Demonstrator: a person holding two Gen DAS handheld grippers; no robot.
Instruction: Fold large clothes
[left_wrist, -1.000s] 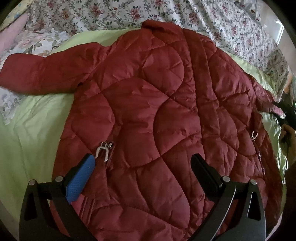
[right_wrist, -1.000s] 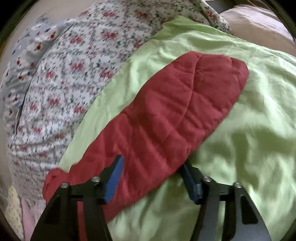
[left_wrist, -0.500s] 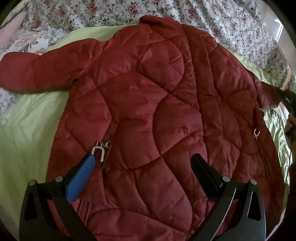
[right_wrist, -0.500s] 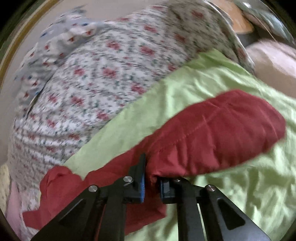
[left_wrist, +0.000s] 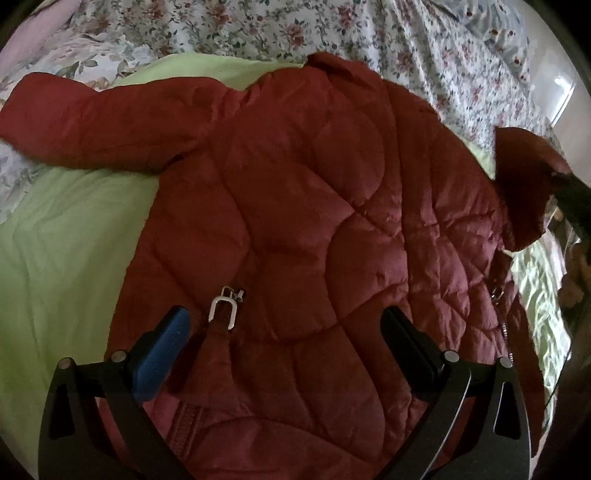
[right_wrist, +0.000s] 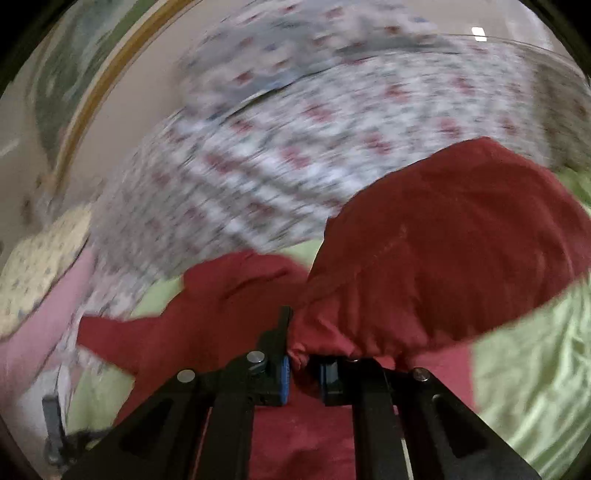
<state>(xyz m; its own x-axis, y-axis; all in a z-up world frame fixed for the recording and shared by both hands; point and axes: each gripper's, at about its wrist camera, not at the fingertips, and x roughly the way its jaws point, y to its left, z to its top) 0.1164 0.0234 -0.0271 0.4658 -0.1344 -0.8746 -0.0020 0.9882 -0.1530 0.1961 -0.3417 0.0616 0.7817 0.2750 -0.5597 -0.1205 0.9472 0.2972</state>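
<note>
A dark red quilted jacket (left_wrist: 295, 206) lies spread on a light green blanket (left_wrist: 62, 258). One sleeve (left_wrist: 103, 122) stretches out to the left. My left gripper (left_wrist: 284, 332) hovers open over the jacket's lower part, beside a silver zipper pull (left_wrist: 223, 308). The other sleeve (left_wrist: 521, 192) is lifted at the right edge of the left wrist view. In the right wrist view my right gripper (right_wrist: 303, 363) is shut on that red sleeve (right_wrist: 443, 251), bunched between the pads and raised off the bed. The right wrist view is blurred.
A floral bedspread (left_wrist: 332, 33) covers the bed behind the jacket, with pillows (right_wrist: 33, 266) at the left of the right wrist view. A wall with a framed picture (right_wrist: 81, 92) stands beyond. A hand (left_wrist: 572, 280) shows at the far right edge.
My right gripper closed on the sleeve and lifted it up and across toward the jacket's body, rolling as it went. The left gripper shifted slightly and stayed open.
</note>
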